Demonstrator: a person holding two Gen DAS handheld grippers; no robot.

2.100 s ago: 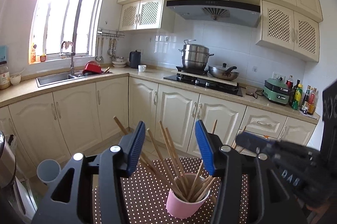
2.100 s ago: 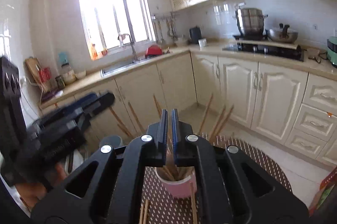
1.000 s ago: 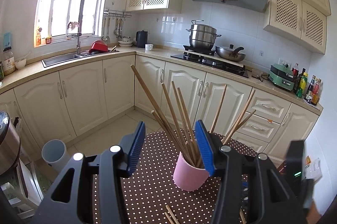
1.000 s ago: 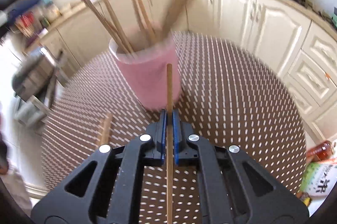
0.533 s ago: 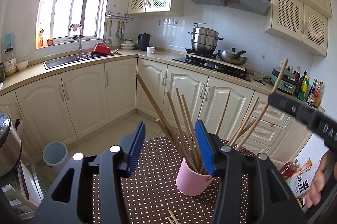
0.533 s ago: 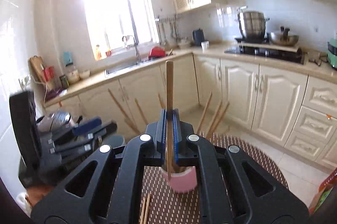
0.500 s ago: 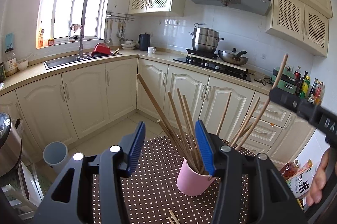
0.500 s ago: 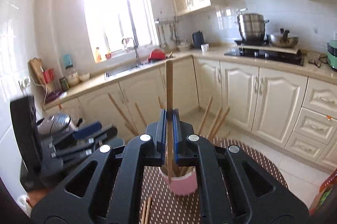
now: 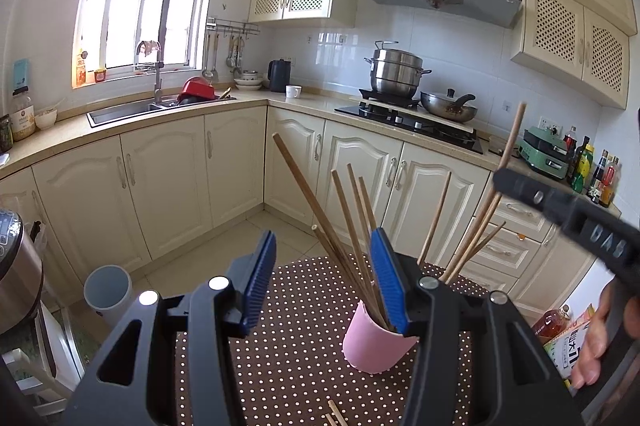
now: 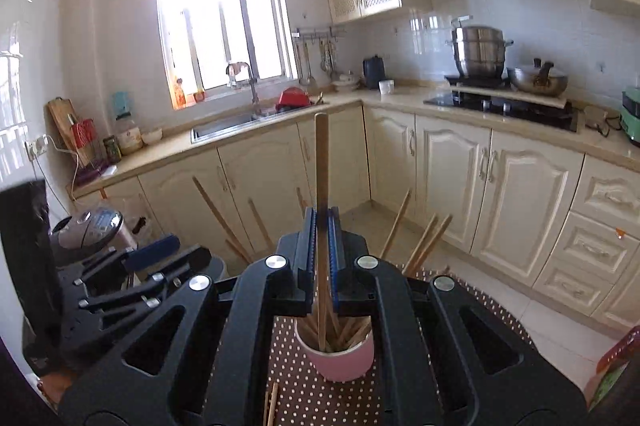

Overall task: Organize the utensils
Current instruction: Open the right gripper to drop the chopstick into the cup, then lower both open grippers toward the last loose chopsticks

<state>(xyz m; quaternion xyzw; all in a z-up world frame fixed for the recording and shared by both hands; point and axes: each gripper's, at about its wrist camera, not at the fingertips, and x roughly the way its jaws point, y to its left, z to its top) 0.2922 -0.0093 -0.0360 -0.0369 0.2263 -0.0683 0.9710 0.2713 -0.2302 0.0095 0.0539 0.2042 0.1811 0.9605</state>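
A pink cup [image 9: 374,344] [image 10: 340,356] stands on the brown polka-dot table [image 9: 296,366], holding several wooden chopsticks [image 9: 352,226] that fan outward. My right gripper [image 10: 321,238] is shut on one chopstick [image 10: 321,161], held nearly upright with its lower end dipping into the cup's mouth. The left wrist view shows that right gripper [image 9: 560,203] high at the right, the held chopstick [image 9: 511,141] slanting down toward the cup. My left gripper [image 9: 324,266] is open and holds nothing, hovering short of the cup; the right wrist view has this left gripper [image 10: 152,262] off to the left.
Loose chopsticks [image 9: 334,416] [image 10: 271,404] lie on the near part of the cloth. A grey bin [image 9: 108,292] and a rice cooker [image 9: 14,266] stand at the left. A bottle and a food packet [image 9: 568,338] sit at the right beside a hand [image 9: 600,346].
The right gripper has lifted its chopstick off the table, tipped it from lying forward to nearly upright, and brought it over the cup. The left gripper has stayed put.
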